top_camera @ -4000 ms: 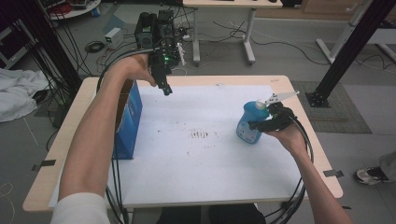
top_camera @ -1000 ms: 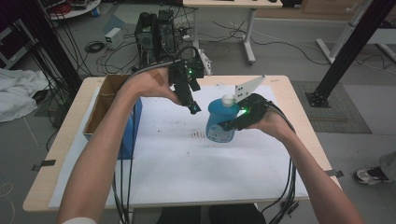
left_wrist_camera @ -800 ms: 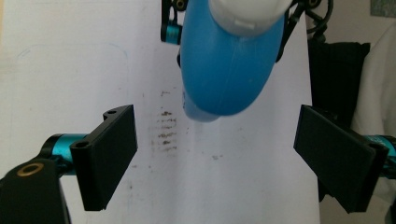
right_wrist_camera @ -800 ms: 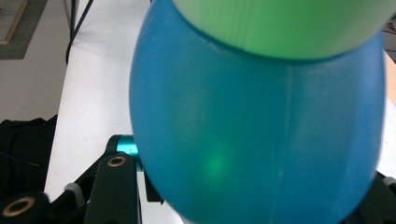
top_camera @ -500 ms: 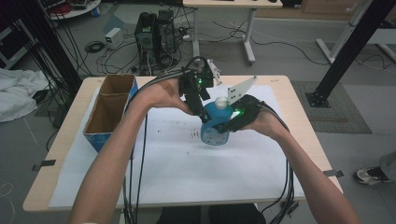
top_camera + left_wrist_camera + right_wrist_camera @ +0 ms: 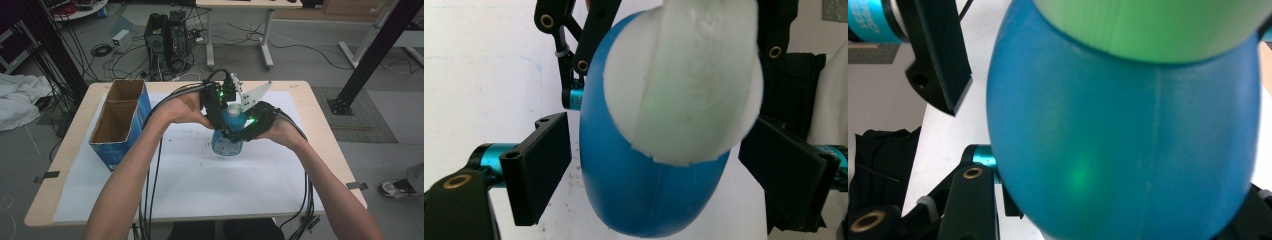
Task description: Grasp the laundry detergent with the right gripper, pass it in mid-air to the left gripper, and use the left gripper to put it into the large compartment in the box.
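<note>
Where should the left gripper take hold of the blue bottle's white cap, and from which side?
Probably from above, closing across the white cap's sides. The blue bottle stands upright on the table, its body clamped by the right gripper, so the cap is the free part. The left gripper looks down with its open jaws on either side of the cap, a gap at each.

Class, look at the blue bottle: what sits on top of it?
A white cap tops the blue bottle; the left gripper partly covers it from above, so its nozzle cannot be seen.
</note>
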`<action>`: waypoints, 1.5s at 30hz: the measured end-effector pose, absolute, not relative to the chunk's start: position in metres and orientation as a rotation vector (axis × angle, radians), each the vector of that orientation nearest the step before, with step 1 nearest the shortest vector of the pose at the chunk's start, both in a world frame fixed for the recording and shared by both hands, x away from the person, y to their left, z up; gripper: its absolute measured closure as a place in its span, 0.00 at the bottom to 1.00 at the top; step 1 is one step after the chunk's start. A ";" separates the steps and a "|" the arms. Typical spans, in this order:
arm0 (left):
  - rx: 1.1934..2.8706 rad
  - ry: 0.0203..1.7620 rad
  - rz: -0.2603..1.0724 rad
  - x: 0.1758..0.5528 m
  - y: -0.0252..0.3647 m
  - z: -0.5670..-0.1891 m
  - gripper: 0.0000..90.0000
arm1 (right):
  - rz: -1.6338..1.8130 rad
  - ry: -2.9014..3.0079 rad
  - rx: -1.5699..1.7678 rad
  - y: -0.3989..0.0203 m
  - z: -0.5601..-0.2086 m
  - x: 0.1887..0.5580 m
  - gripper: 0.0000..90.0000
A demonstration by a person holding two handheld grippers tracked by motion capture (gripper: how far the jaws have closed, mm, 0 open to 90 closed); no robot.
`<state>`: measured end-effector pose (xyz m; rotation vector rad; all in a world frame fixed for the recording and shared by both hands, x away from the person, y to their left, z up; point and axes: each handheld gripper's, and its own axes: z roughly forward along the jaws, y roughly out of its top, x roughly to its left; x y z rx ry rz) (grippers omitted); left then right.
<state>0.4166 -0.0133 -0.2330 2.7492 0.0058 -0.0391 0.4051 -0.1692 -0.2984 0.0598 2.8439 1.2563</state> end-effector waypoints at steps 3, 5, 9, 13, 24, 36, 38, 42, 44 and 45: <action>2.761 -0.006 -0.036 0.418 -0.014 -0.232 0.17 | 1.244 2.838 0.063 -0.169 -0.298 0.405 0.50; 2.756 -0.018 -0.039 0.418 -0.014 -0.232 0.21 | 1.253 2.842 0.072 -0.168 -0.299 0.405 0.50; 2.758 -0.005 -0.056 0.418 -0.015 -0.234 0.21 | 1.263 2.819 0.000 -0.166 -0.300 0.408 0.50; 2.754 -0.004 -0.052 0.419 -0.014 -0.234 0.24 | 1.260 2.821 0.007 -0.165 -0.300 0.408 0.50; 2.747 0.011 -0.061 0.419 -0.013 -0.236 0.28 | 1.271 2.815 0.007 -0.163 -0.302 0.408 0.50; 2.739 0.037 -0.048 0.415 -0.014 -0.235 0.33 | 1.248 2.831 0.001 -0.165 -0.301 0.409 0.50; 2.743 0.037 -0.049 0.415 -0.014 -0.235 0.33 | 1.248 2.828 0.012 -0.164 -0.301 0.408 0.50; 2.747 0.051 -0.045 0.415 -0.014 -0.235 0.35 | 1.244 2.831 0.002 -0.163 -0.302 0.409 0.50; 2.750 0.051 -0.045 0.416 -0.014 -0.235 0.36 | 1.240 2.834 0.002 -0.164 -0.302 0.408 0.50; 2.750 0.056 -0.044 0.415 -0.014 -0.236 0.36 | 1.202 2.878 0.106 -0.164 -0.301 0.404 0.50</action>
